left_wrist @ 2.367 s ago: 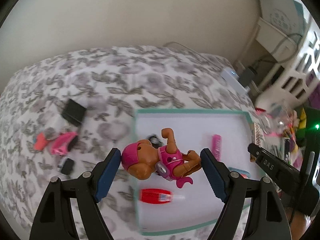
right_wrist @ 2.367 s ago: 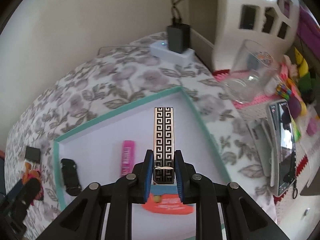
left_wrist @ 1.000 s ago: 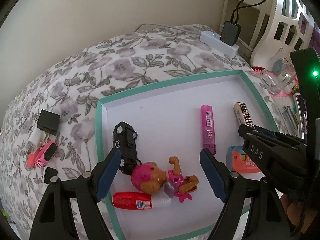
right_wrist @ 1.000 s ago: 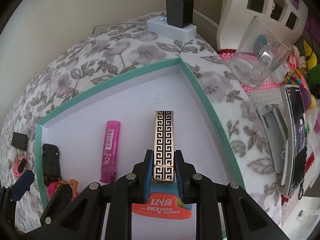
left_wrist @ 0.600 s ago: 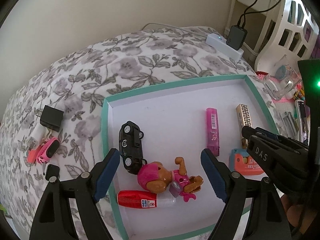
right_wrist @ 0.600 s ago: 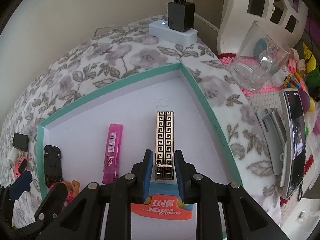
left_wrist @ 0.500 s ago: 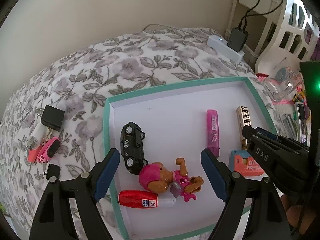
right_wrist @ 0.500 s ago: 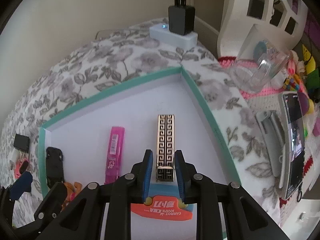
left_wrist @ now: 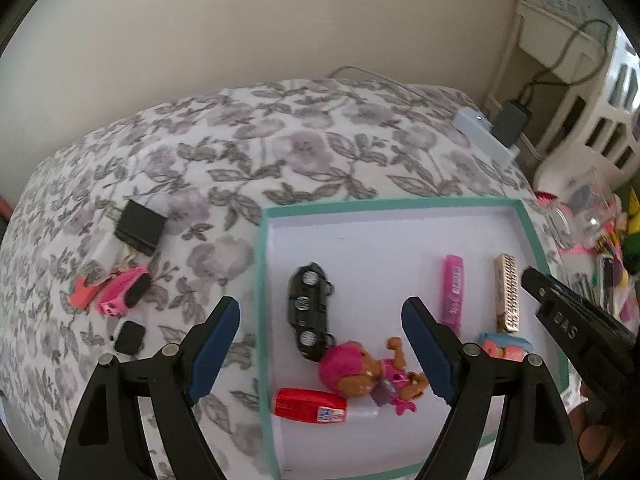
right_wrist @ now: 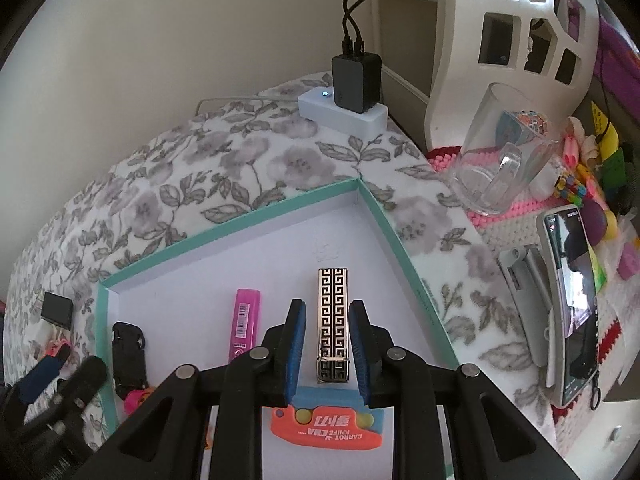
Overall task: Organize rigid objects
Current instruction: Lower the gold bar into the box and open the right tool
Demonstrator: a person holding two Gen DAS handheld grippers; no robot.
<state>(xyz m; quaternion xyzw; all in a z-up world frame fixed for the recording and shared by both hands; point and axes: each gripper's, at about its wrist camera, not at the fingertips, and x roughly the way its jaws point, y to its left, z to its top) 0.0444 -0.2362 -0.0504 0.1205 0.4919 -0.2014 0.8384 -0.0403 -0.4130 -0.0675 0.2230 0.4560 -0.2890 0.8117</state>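
Observation:
A teal-rimmed white tray point(left_wrist: 400, 203) point(right_wrist: 240, 222) lies on the floral cloth. In it lie a black toy car point(left_wrist: 307, 312), a pink-haired doll point(left_wrist: 368, 376), a red tube point(left_wrist: 308, 405), a pink highlighter point(left_wrist: 453, 289) point(right_wrist: 244, 322), a gold patterned case point(left_wrist: 507, 291) point(right_wrist: 333, 320) and an orange-and-blue knife box point(right_wrist: 330, 424). My left gripper point(left_wrist: 320, 344) is open and empty above the tray's left edge. My right gripper point(right_wrist: 326, 344) is slightly open, its pads apart from the sides of the gold case, which rests in the tray.
On the cloth left of the tray lie a black charger point(left_wrist: 140, 227), a pink toy point(left_wrist: 122, 292), an orange piece point(left_wrist: 80, 292) and a small black block point(left_wrist: 129, 337). A power strip point(right_wrist: 344, 114), a glass mug point(right_wrist: 500, 160) and a phone point(right_wrist: 572, 304) are to the right.
My right gripper has opened off the gold case and left it lying in the tray. My left gripper has shifted left and back from the doll it dropped earlier.

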